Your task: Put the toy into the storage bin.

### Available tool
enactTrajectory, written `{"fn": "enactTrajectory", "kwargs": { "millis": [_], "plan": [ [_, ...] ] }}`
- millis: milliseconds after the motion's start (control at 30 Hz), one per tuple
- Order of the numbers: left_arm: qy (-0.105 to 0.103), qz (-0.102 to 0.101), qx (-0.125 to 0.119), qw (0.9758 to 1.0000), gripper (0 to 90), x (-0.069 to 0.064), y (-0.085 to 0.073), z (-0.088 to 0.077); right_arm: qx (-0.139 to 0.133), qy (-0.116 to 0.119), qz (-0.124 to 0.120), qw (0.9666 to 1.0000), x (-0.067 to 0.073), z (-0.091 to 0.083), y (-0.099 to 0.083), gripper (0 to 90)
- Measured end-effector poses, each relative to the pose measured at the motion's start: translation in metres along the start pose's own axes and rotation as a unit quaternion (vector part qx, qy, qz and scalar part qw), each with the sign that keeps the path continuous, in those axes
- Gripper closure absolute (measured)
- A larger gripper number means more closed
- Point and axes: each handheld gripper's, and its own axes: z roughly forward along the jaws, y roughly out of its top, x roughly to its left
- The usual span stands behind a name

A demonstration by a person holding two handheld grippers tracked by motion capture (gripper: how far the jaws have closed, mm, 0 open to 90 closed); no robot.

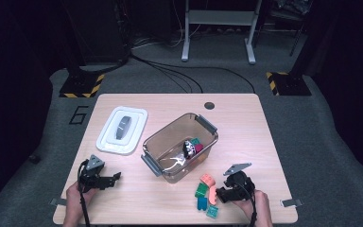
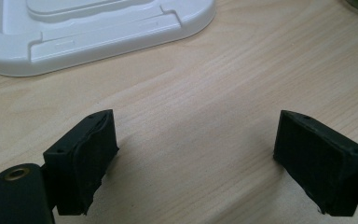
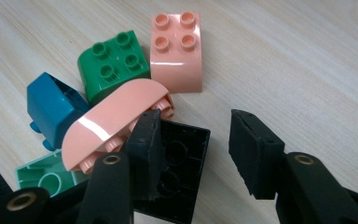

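Item in hand: black brick (image 3: 177,170), lying open side up on the bench (image 3: 307,70) beside the coloured bricks (image 3: 121,100). I judge it light, rigid, glossy and slippery; best pinched across one wall. My right gripper (image 3: 196,140) points steeply down, jaws narrowed astride that wall, not yet pressing. Left gripper (image 2: 193,156) rests low, jaws wide, holding nothing.

right gripper (image 3: 193,149) | jaws straddle black brick (image 3: 177,172) wall | bricks clustered
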Motion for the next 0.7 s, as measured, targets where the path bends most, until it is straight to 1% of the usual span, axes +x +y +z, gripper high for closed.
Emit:
{"fn": "enactTrajectory", "kwargs": {
  "millis": [33,100,200,267,300,333,367,533,567,600,667,700],
  "plan": [
    [0.000,0.000,0.000,1.0000,12.9,0.000,0.000,0.000,0.004,-0.001,0.002,1.0000,0.000,0.001,0.000,57.3],
    [0.000,0.002,0.000,1.0000,12.9,0.000,0.000,0.000,0.007,0.001,0.011,0.9999,-0.001,0.001,0.000,57.4],
    [0.000,0.000,0.000,1.0000,12.9,0.000,0.000,0.000,0.012,0.001,0.021,0.9997,-0.001,0.001,0.001,60.7],
    [0.000,0.000,0.000,1.0000,12.9,0.000,0.000,0.000,0.013,0.000,0.022,0.9997,-0.002,0.000,0.001,64.5],
    [0.000,0.000,0.000,1.0000,12.9,0.000,0.000,0.000,0.013,-0.001,0.023,0.9996,-0.002,0.000,0.001,64.6],
    [0.000,0.000,0.000,1.0000,12.9,0.000,0.000,0.000,0.013,-0.007,0.026,0.9995,-0.003,-0.001,0.001,63.5],
    [0.000,0.000,0.000,1.0000,12.9,0.000,0.000,0.000,0.011,-0.007,0.033,0.9994,-0.005,-0.001,0.001,61.5],
    [0.000,0.000,0.000,1.0000,12.9,0.000,0.000,0.000,-0.011,0.004,0.057,0.9983,-0.008,-0.008,0.003,53.9],
    [0.000,0.000,0.000,1.0000,12.9,0.000,0.000,0.000,-0.010,0.008,0.062,0.9980,-0.007,-0.009,0.003,53.1],
    [0.000,0.000,0.000,1.0000,12.9,0.000,0.000,0.000,-0.007,0.005,0.062,0.9981,-0.006,-0.008,0.004,51.8],
    [0.000,0.000,0.000,1.0000,12.9,0.000,0.000,0.000,0.008,0.002,0.076,0.9971,-0.003,-0.005,0.006,51.1],
    [0.000,0.000,0.000,1.0000,12.9,0.000,0.000,0.000,0.012,0.001,0.077,0.9970,-0.003,-0.004,0.006,51.0]
  ]
}}
